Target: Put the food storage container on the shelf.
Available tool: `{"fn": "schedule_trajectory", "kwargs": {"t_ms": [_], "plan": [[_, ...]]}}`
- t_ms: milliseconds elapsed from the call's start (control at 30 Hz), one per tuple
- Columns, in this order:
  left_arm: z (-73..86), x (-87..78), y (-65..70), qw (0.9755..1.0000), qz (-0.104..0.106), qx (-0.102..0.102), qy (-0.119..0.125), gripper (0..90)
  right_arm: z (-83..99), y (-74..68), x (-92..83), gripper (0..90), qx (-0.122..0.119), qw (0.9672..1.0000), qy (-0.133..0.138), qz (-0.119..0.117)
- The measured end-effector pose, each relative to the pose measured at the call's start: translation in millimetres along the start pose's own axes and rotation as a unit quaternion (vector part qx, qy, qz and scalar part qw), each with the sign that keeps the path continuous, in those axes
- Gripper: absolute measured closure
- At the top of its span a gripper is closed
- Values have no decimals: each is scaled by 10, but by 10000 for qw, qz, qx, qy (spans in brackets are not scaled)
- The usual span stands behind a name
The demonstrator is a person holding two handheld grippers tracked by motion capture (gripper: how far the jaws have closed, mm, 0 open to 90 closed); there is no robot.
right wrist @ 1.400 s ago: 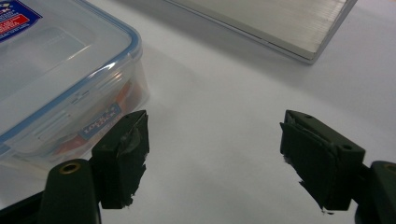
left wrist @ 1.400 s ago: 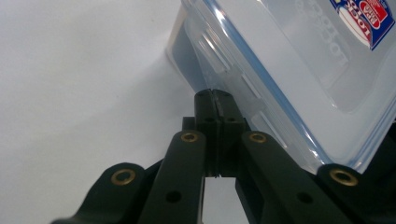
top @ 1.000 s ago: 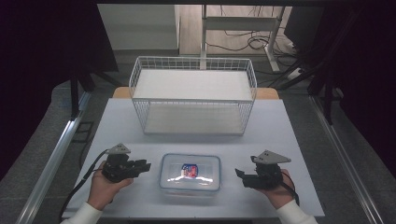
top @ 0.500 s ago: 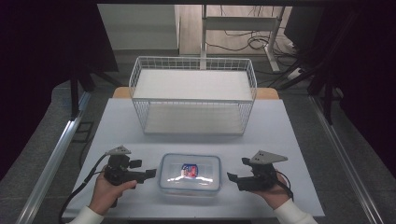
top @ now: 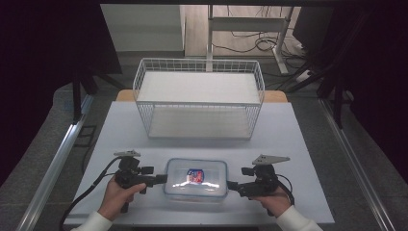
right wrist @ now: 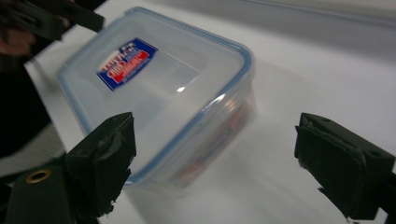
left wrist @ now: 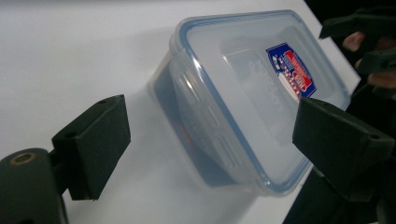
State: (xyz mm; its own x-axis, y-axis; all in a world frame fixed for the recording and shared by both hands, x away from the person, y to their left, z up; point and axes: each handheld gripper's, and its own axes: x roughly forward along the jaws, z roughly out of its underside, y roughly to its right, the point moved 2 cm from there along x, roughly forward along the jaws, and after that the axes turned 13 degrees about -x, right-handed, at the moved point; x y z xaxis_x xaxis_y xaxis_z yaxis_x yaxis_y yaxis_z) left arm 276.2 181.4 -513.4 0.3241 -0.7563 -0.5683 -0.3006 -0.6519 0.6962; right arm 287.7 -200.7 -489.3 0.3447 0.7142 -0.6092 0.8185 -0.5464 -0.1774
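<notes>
1. The clear plastic box [top: 196, 178] with its blue-rimmed lid sits flat on the white counter [top: 308, 144], at the near edge and midway between my two hands. That central spot lets me come at it from both short ends at once.

2. My left claw [top: 161, 178] lies at the box's left end, my right claw [top: 232, 184] at its right end. I hold them opposed so the box would be pinched or steadied from both sides, which suits a lidded container better than a one-handed grab.

3. Both claws are released. Their jaws have just been opening and now stand wide. In the left gripper view the near end of the box lies in the gap, with neither pad pressing on it. In the right gripper view a corner of the box lies close beside one pad; whether it touches I cannot quite tell, but nothing is clamped.

4. My forearms come in from the near edge, angled slightly inward. Each hand wraps its gripper from below and behind, low over the counter, with the jaws pointing roughly level toward the box.

5. The white wire basket [top: 199, 72] stands at the far side of the counter, well apart from the box. I judge it the likely place for the box to go.
</notes>
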Motion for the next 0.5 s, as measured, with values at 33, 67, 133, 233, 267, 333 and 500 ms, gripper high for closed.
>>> {"fn": "schedule_trajectory", "kwargs": {"t_ms": [33, 67, 133, 233, 267, 333, 500], "plan": [[-5, 30, -5, 10000, 58, -49, -31, 106, 1, 7, 12, 118, 70, 10000, 11, -51], [-9, 54, -11, 9999, 109, -85, -73, 106, 2, 13, 26, 118, 159, 9998, 18, -100], [-18, 95, -25, 9996, 203, -175, -92, 107, 9, 22, 57, 115, 243, 9996, -32, -135], [-29, 151, -27, 9986, 402, -310, -166, 107, 11, 24, 117, 105, 426, 9988, -76, -230], [-32, 170, -31, 9986, 380, -313, -178, 109, 10, 23, 134, 100, 445, 9987, -80, -244], [-37, 207, -57, 9981, 413, -373, -261, 114, 10, 17, 180, 95, 517, 9982, -129, -279], [-22, 283, -70, 9966, 552, -456, -402, 144, 18, 10, 323, 95, 768, 9957, -229, -462]]}}
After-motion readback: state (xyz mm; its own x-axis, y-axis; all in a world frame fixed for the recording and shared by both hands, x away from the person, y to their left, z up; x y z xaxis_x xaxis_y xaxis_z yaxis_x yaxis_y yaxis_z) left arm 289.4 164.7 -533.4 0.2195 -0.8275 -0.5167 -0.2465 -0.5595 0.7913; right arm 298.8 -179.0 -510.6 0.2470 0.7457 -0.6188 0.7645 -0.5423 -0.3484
